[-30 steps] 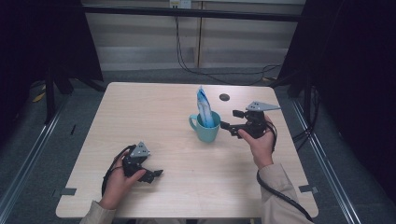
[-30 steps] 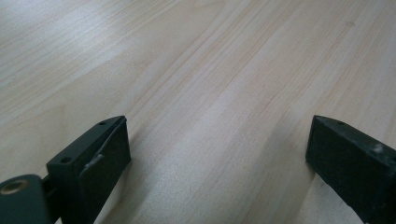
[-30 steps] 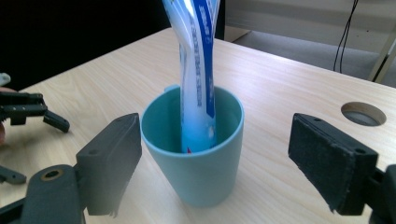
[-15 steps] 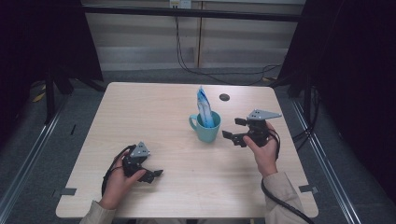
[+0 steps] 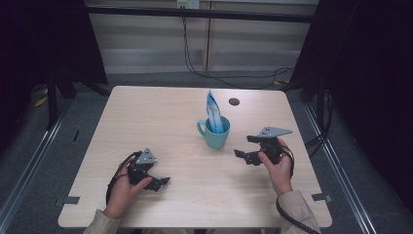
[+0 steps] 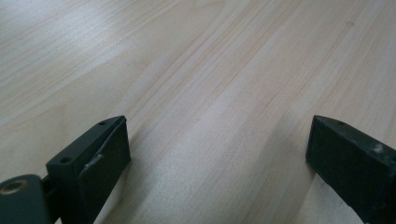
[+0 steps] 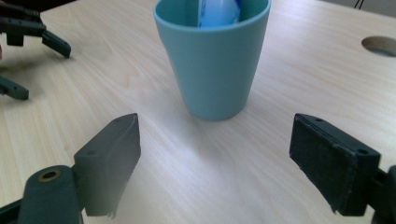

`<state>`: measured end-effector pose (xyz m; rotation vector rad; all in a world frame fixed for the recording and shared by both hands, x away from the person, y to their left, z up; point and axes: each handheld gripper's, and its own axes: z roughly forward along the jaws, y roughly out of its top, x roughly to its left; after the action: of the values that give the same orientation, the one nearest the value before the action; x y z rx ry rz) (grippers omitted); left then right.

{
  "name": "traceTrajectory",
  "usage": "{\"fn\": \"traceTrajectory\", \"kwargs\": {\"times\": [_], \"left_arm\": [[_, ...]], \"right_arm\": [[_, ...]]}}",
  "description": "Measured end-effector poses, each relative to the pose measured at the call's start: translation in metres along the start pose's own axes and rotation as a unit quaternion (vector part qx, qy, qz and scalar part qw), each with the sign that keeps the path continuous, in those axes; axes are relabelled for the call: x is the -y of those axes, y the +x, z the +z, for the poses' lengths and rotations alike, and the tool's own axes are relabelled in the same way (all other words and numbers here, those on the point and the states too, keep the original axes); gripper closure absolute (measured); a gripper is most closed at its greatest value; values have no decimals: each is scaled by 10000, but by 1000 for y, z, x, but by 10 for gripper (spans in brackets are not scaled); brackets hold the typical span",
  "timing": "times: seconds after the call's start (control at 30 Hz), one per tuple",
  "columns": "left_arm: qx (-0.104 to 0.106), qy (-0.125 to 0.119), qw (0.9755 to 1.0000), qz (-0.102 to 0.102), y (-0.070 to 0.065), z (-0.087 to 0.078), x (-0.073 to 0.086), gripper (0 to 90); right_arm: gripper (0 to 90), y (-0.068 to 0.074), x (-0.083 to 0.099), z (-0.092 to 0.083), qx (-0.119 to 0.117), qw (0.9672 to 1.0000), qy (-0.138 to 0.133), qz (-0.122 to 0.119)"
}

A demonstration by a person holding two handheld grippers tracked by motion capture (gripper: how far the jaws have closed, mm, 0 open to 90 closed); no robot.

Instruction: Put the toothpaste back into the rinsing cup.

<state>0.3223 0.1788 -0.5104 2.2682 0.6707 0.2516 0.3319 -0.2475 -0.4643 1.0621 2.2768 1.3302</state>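
A teal mug [image 5: 215, 132] stands upright near the middle of the light wooden table [image 5: 160, 122], its handle to the left. A blue and white packet [image 5: 213, 113] sticks up out of it. My right gripper [image 5: 243, 146] is open just right of the mug, pointing at it without touching. In the right gripper view the mug [image 7: 212, 60] with the packet [image 7: 217, 11] stands beyond the wide-apart jaws of the right gripper [image 7: 215, 158]. My left gripper [image 5: 160, 184] rests open near the front left. Its jaws [image 6: 217, 154] have bare wood between them.
A small round hole [image 5: 234, 101] lies in the tabletop behind the mug, and it also appears as the hole [image 7: 380, 45] in the right gripper view. The left gripper [image 7: 43, 71] shows far off there. Cables run over the floor behind the table.
My right gripper has drawn back from the mug toward the person's side and a little lower. The left gripper, mug and packet have stayed put.
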Motion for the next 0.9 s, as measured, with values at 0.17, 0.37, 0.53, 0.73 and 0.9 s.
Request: {"fn": "traceTrajectory", "kwargs": {"times": [0.17, 0.37, 0.53, 0.73, 0.9], "left_arm": [[-2, -4, 10000, -5, 0, 0, 0, 60], [1, -5, 10000, -3, 0, 0, 0, 60], [0, -1, 10000, -4, 0, 0, 0, 60], [3, -6, 10000, 1, 0, 0, 0, 60], [-1, 0, 10000, -3, 0, 0, 0, 60]], "right_arm": [[160, 0, 13, 1, 47, 9998, 191, -39], [160, -1, 27, -1, 86, 9994, 324, -21], [160, -1, 35, -4, 120, 9991, 407, -56], [160, 1, 42, -6, 149, 9983, 545, -136], [160, 5, 46, -6, 205, 9970, 697, -257]]}}
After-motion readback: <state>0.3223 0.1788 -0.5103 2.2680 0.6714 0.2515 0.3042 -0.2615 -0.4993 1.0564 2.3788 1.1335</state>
